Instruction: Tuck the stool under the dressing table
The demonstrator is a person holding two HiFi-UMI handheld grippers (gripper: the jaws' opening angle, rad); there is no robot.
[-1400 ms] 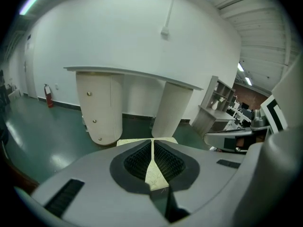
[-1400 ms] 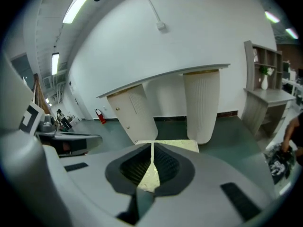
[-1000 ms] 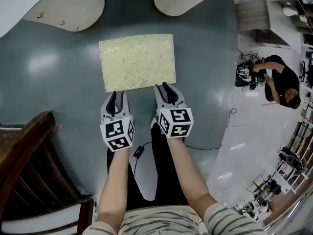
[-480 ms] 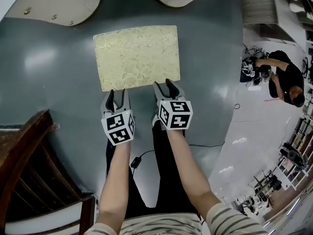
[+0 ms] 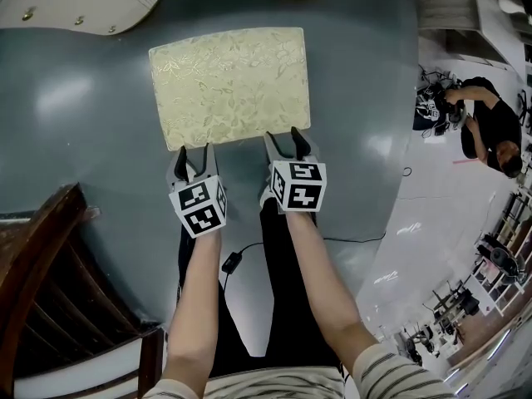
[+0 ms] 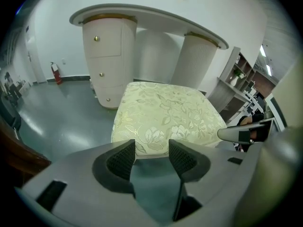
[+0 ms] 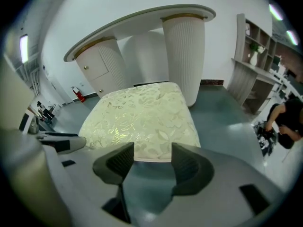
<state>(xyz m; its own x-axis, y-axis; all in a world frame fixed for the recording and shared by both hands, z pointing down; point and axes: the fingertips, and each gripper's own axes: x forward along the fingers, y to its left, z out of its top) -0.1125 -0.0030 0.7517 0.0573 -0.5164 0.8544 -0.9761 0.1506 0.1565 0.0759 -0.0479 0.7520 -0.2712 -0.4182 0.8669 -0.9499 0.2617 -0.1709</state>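
Observation:
The stool (image 5: 230,86), topped by a pale yellow floral cushion, stands on the grey floor in front of the white dressing table (image 5: 75,2). My left gripper (image 5: 191,158) and right gripper (image 5: 288,140) hover side by side at the cushion's near edge. Both point steeply down, and their jaws are opening. In the left gripper view the cushion (image 6: 165,112) fills the space just beyond the left gripper (image 6: 151,152), and its edge shows in the gap without the pads pressing on it. The right gripper view shows the same for the right gripper (image 7: 152,157) and the cushion (image 7: 142,115). The table's two ribbed pedestals (image 7: 184,51) stand behind the stool.
A dark wooden chair (image 5: 50,306) stands at the lower left. A cable with a plug (image 5: 231,262) lies on the floor by my legs. A person (image 5: 490,131) crouches at the far right near some equipment. Grey shelves (image 7: 255,46) line the right wall.
Both grippers have sunk toward the stool's near edge and their jaws have spread wider. The stool now sits lower and larger in the head view.

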